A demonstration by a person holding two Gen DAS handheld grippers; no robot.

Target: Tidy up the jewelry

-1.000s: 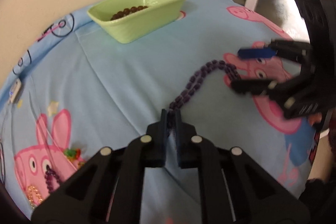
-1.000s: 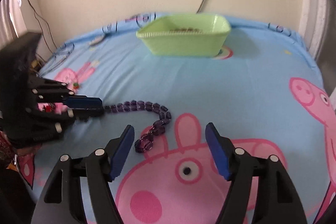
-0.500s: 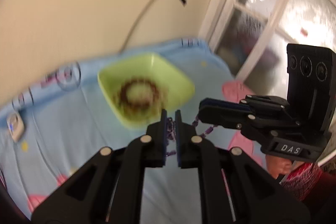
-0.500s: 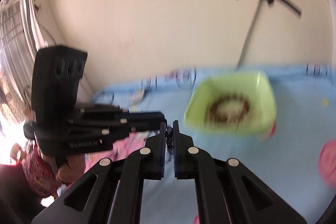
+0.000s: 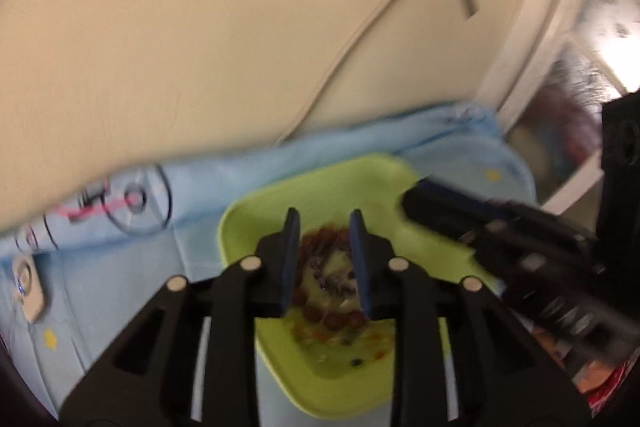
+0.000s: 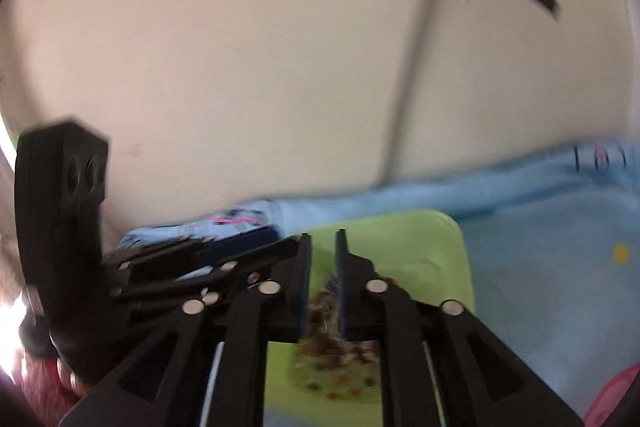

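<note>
One second ago the purple bead chain (image 5: 334, 277) lies stretched on the blue sheet (image 5: 132, 251), and we hold one end in our left gripper (image 5: 324, 259) while our right gripper (image 6: 322, 275) stands wide open beside the other end. Now both grippers are above the green tray (image 5: 240, 223), far from that place. The left jaws are opening and the chain is blurred between them, over the brown beads (image 5: 338, 321). The right jaws now show a narrow gap.
</note>
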